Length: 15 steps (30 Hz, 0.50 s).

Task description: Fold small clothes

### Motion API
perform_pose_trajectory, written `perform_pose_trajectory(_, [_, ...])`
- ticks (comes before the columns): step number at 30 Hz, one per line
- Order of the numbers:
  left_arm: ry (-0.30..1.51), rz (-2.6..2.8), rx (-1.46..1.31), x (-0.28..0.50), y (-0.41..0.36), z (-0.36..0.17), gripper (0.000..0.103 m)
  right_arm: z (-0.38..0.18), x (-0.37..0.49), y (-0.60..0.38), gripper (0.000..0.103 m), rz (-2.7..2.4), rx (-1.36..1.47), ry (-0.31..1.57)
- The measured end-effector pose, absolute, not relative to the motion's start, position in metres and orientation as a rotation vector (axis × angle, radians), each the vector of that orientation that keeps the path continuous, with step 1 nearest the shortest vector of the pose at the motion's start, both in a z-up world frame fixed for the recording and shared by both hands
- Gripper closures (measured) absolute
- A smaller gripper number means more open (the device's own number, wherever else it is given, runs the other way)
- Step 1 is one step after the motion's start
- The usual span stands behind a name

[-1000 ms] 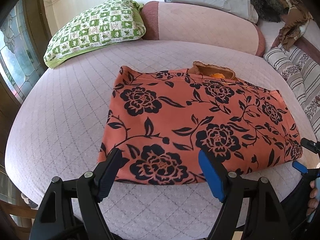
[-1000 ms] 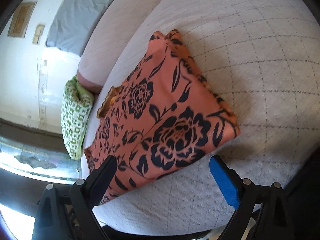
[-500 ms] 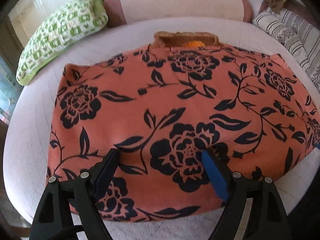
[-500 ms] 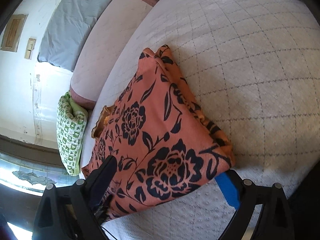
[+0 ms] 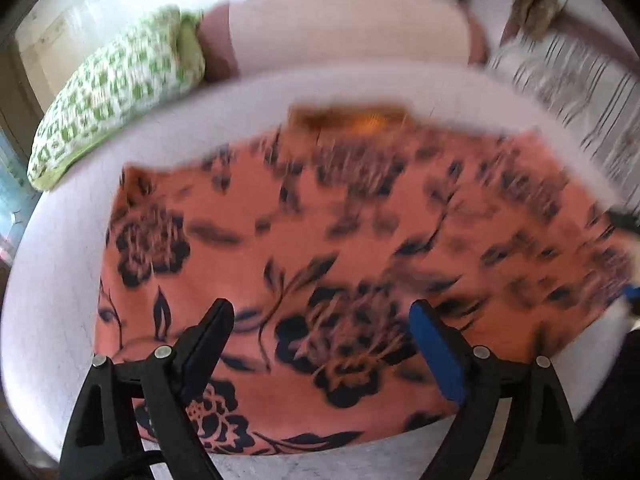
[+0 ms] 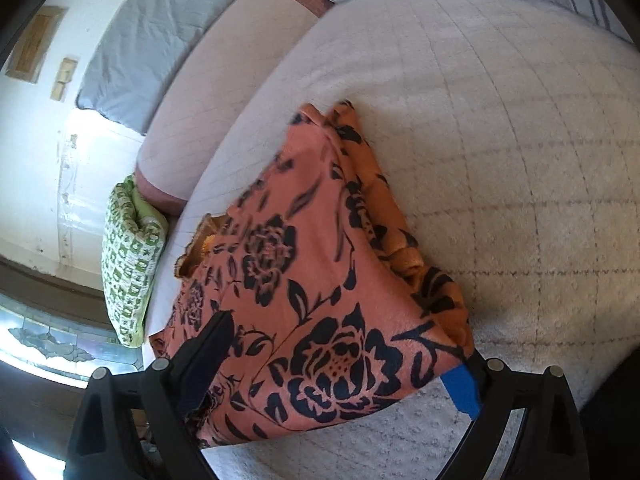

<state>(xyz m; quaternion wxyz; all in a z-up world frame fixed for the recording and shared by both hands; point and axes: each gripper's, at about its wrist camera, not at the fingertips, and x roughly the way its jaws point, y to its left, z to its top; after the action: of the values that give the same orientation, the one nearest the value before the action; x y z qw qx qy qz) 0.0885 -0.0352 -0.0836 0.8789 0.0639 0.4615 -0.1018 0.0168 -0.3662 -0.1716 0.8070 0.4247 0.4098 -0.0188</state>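
One orange floral garment (image 5: pixel 304 248), folded flat on the quilted bed (image 6: pixel 500 128). Left gripper (image 5: pixel 320 344) over its near edge, jaws spread wide and opening, cloth under the gap, nothing pinched. Right gripper (image 6: pixel 348 360) straddles the near corner, fingers apart. One green checked pillow (image 5: pixel 116 92) behind. No readable text.
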Motion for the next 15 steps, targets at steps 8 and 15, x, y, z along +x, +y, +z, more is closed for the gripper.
perform_pose_trajectory(8, [1.044, -0.225, 0.188, 0.095, -0.034, -0.115, 0.006, -0.174, 0.044, -0.347, 0.077, -0.051, 0.728, 0.984])
perform_pose_trajectory(15, [0.972, -0.248, -0.024, 0.082, 0.01, -0.092, 0.009, -0.071, 0.074, -0.266, 0.085, 0.06, 0.408, 0.839])
